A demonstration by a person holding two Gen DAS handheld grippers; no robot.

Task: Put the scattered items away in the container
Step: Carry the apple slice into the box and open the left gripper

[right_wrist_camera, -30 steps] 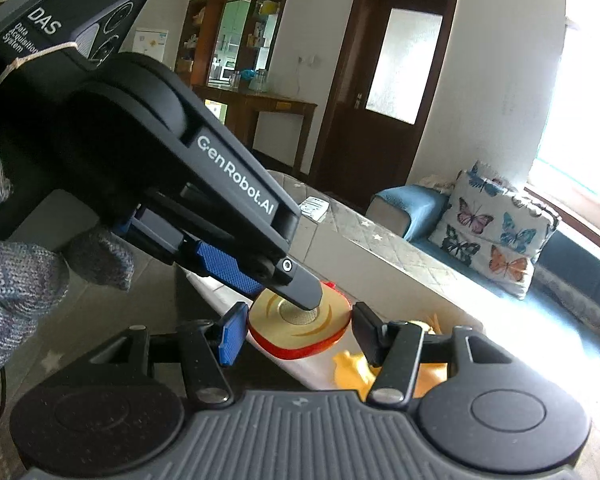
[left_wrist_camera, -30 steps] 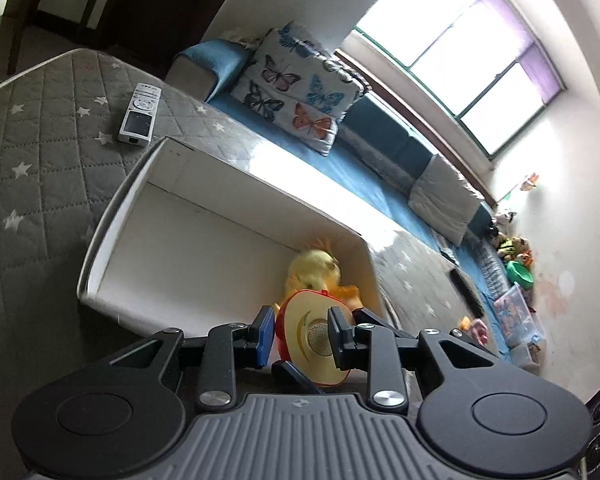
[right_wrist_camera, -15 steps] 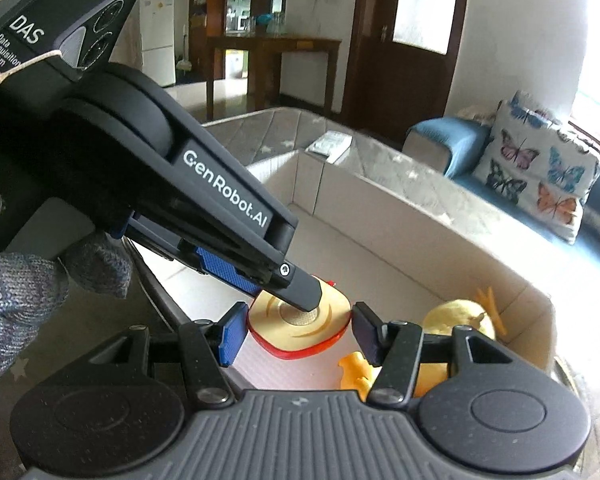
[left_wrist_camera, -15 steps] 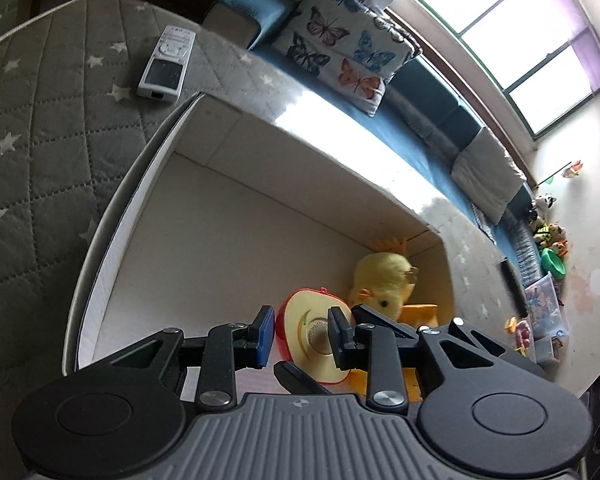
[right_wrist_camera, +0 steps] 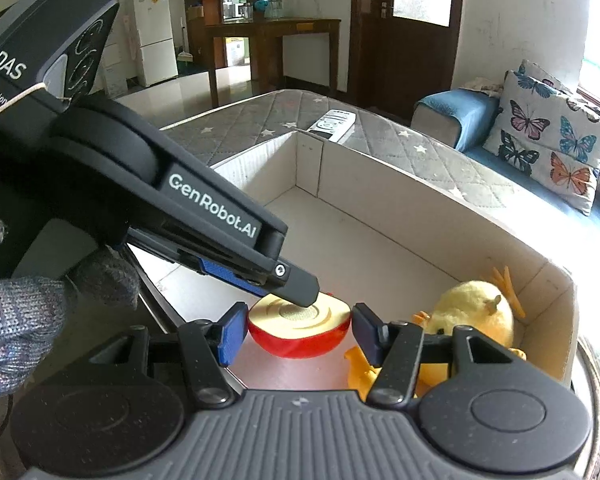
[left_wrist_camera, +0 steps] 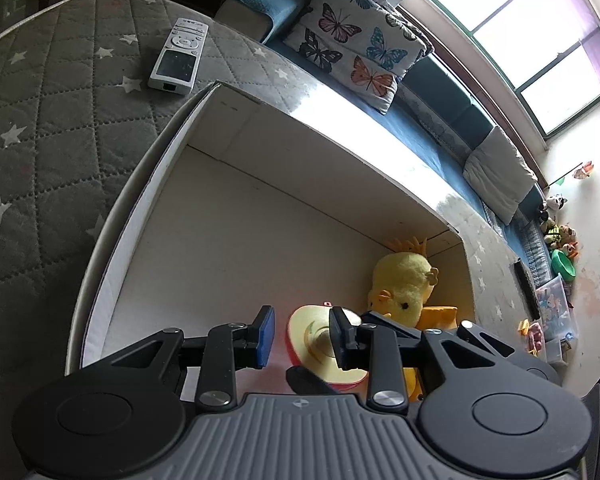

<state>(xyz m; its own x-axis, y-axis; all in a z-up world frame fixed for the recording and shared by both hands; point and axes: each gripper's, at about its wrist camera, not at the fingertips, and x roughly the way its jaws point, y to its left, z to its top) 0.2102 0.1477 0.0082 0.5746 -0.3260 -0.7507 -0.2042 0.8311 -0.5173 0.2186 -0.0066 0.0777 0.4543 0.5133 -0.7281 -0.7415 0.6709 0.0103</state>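
A red half-apple toy with a pale cut face lies in the white box, next to a yellow plush duck. My left gripper is open low inside the box, its right finger over the apple's cut face and its left finger clear of it. In the right wrist view the left gripper's fingertip rests on the apple. My right gripper is open with the apple between its fingers, not touching. The duck lies in the box's right corner.
A white remote lies on the grey quilted mattress beyond the box's far-left corner. A blue sofa with a butterfly cushion runs behind the box. Toys lie on the floor at right.
Both grippers have dropped lower into the box. My left gripper has opened, its left finger now clear of the apple. The apple now sits on the box floor.
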